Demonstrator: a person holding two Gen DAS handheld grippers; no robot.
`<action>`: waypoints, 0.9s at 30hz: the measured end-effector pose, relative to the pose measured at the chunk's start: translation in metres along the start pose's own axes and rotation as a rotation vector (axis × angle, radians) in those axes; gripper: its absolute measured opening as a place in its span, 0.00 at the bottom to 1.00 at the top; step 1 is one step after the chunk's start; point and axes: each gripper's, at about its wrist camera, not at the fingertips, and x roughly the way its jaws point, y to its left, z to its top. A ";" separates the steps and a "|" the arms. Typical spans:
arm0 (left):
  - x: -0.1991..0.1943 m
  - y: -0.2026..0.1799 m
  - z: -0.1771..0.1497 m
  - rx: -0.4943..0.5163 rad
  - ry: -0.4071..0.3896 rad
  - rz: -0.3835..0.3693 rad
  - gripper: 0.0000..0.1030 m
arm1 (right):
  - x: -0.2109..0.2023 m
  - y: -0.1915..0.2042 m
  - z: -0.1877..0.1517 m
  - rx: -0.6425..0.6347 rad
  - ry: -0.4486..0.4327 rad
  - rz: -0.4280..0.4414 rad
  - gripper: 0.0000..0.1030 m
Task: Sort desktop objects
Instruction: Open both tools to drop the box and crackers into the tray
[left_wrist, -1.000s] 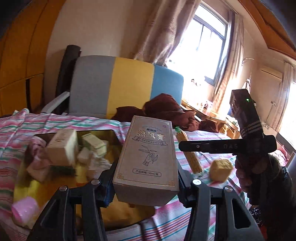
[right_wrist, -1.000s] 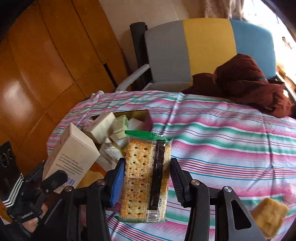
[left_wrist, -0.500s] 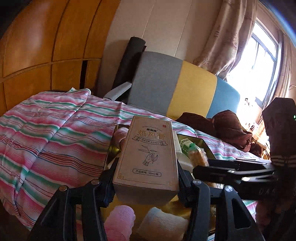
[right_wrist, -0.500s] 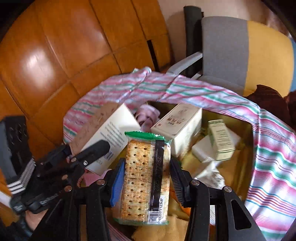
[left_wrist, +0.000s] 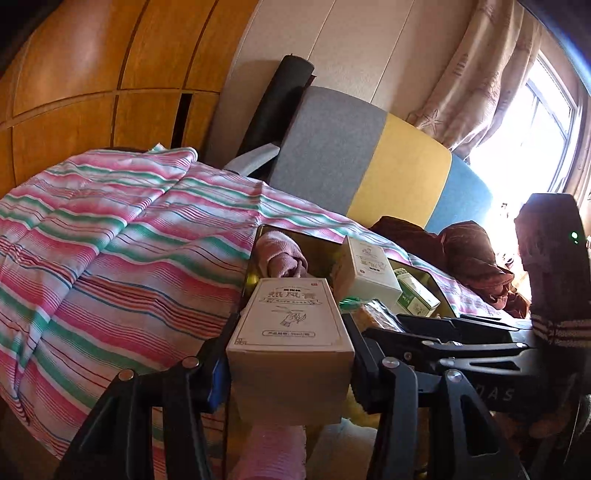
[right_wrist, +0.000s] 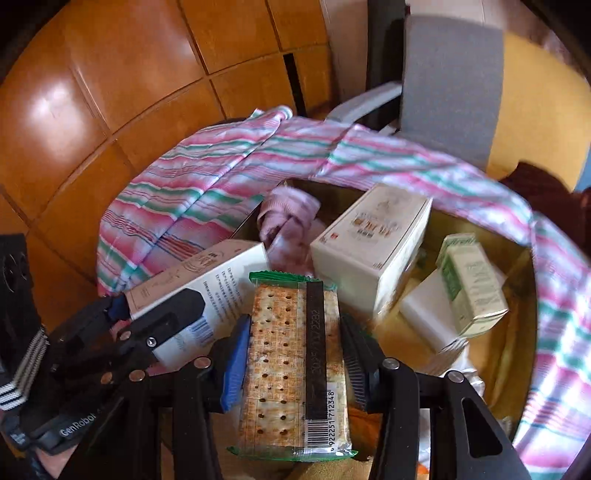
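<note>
Basically, both loads hang over the tray (right_wrist: 526, 295):
left gripper (left_wrist: 290, 363): clamps tan box (left_wrist: 290, 325)
right gripper (right_wrist: 293, 356): clamps cracker pack (right_wrist: 282, 354), likely for drop-in

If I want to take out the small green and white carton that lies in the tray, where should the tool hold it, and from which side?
Grip the green and white carton across its two long narrow sides, near the middle, coming from above. It lies tilted on a white box with its broad face up, so the sides look free; the tray wall stands close on the right.
</note>
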 end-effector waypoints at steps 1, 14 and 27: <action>0.000 0.002 -0.001 -0.011 0.005 -0.005 0.52 | 0.001 -0.002 -0.001 0.011 0.002 0.008 0.48; -0.005 -0.016 -0.006 0.075 0.008 0.024 0.54 | -0.034 -0.011 -0.025 0.025 -0.119 0.006 0.48; 0.004 -0.016 0.002 0.016 0.063 0.076 0.58 | -0.102 -0.047 -0.095 0.100 -0.271 -0.044 0.51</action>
